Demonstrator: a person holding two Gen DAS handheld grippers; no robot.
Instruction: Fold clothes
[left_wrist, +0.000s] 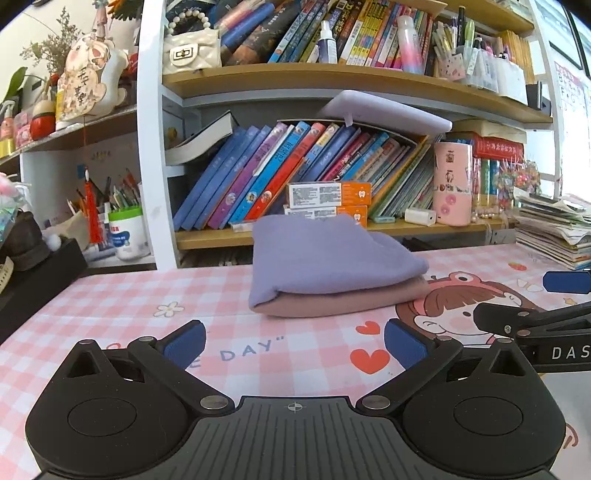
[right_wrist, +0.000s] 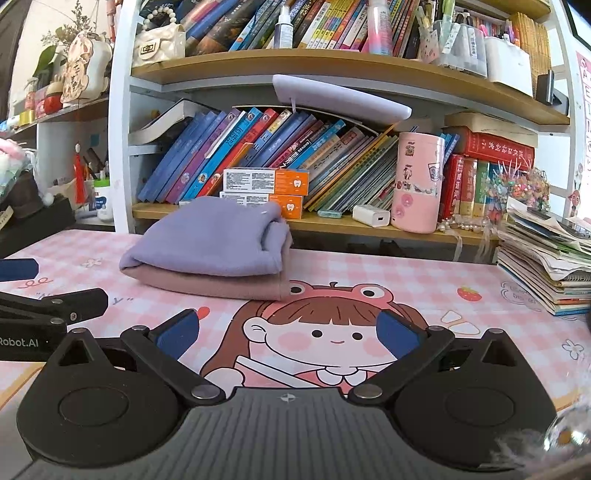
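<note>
With both tools hovering low over the tabletop (left_wrist: 122, 295), your left hand-held gripper (left_wrist: 293, 343) sits at the bottom centre of its frame with its blue pads spread wide and nothing between them; your right hand-held gripper (right_wrist: 288, 334) looks the same in its own view, released and empty.

Looking outward from the left one, the folded clothes (left_wrist: 332, 269) lie straight ahead and slightly right of centre, in the middle of the frame. They are a lilac piece stacked on a dusty-pink one, resting on the pink checked mat in front of the bookshelf (left_wrist: 332, 77). From the right one, the same stack (right_wrist: 210, 247) falls up and to the left of centre, so it lies off to that tool's left.

The stack's long axis runs across both frames, left to right. In the left view a rounded fold faces the left edge of the frame. In the right view the layered ends face right, toward the pink canister (right_wrist: 417, 184).

Judging by how central the stack is, your left tool seems better lined up with it, though the fisheye makes real nearness hard to tell. The pile looks already folded, so any next reach would probably be a tidy-up or a shift.
</note>
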